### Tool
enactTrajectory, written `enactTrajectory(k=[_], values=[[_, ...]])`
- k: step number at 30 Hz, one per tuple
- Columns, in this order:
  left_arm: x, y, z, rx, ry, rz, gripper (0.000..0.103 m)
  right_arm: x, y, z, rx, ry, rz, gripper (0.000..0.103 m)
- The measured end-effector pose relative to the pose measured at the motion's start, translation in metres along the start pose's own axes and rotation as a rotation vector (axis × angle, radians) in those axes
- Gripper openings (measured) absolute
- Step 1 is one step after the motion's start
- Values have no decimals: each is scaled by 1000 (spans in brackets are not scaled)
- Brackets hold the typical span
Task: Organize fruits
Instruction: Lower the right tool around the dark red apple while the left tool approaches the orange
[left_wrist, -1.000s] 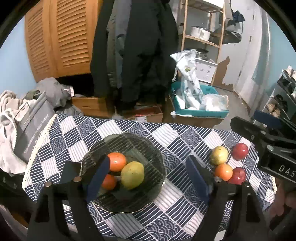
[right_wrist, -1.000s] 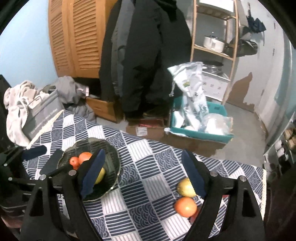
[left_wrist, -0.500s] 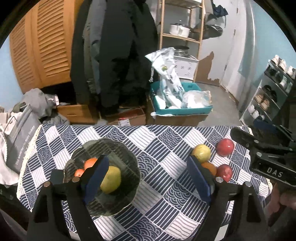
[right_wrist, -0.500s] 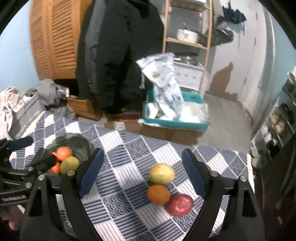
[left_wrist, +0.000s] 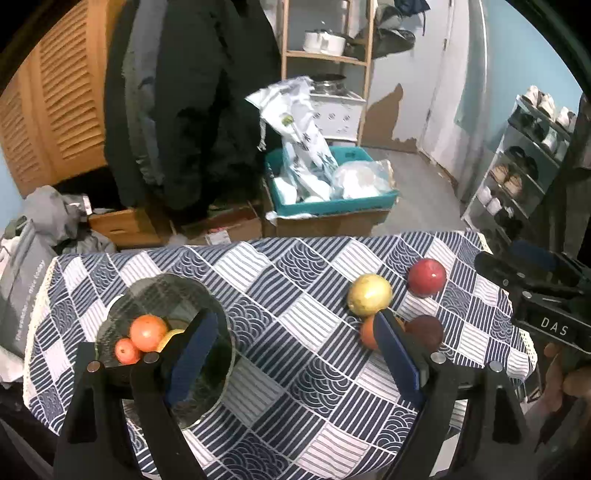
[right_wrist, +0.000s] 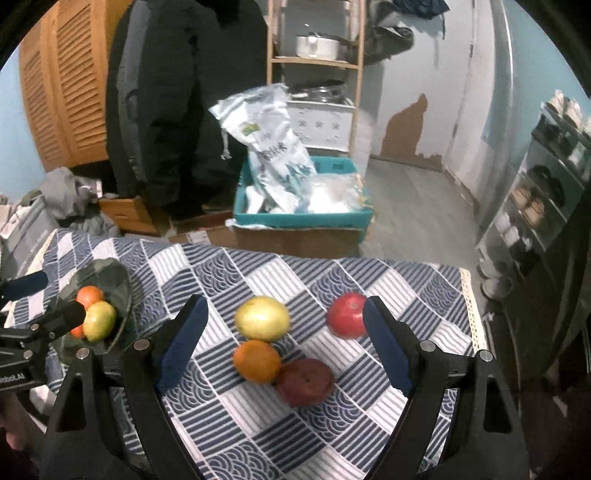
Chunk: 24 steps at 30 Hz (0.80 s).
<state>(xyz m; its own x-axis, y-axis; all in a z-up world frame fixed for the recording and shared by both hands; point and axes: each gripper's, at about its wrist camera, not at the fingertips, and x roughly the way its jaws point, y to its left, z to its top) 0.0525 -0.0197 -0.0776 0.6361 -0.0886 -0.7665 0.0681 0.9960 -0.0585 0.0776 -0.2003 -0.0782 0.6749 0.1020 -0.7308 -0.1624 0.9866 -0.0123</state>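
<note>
Both the right tool (right_wrist: 282, 341) and left tool (left_wrist: 291, 352) are held wide, empty. Beside the yellow fruit (right_wrist: 262, 318), tightly clustered fruits could be knocked off the counter (right_wrist: 229, 417), away from the glass bowl (right_wrist: 123, 291).

Three fruits (right_wrist: 99, 320) in one bowl (right_wrist: 118, 288), four fruits (right_wrist: 262, 317) on cloth (loose)

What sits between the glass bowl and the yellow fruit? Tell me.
Nothing: in the right wrist view only bare checked cloth separates glass bowl and yellow fruit.
</note>
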Motion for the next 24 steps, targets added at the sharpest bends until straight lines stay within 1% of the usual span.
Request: enactTrajectory(k=[8,17,21,24], values=[[24,-24,-3,30,49,-20,87,17,-26,-16,31,58,-26,85],[46,-40,-9,59,93,-24,87,34,-38,-29,36,114,-36,85],[60,-41,-14,62,119,-22,87,49,-39,-37,28,155,-41,85],[70,-41,-19,61,137,-20,87,67,-38,-46,28,210,-32,85]])
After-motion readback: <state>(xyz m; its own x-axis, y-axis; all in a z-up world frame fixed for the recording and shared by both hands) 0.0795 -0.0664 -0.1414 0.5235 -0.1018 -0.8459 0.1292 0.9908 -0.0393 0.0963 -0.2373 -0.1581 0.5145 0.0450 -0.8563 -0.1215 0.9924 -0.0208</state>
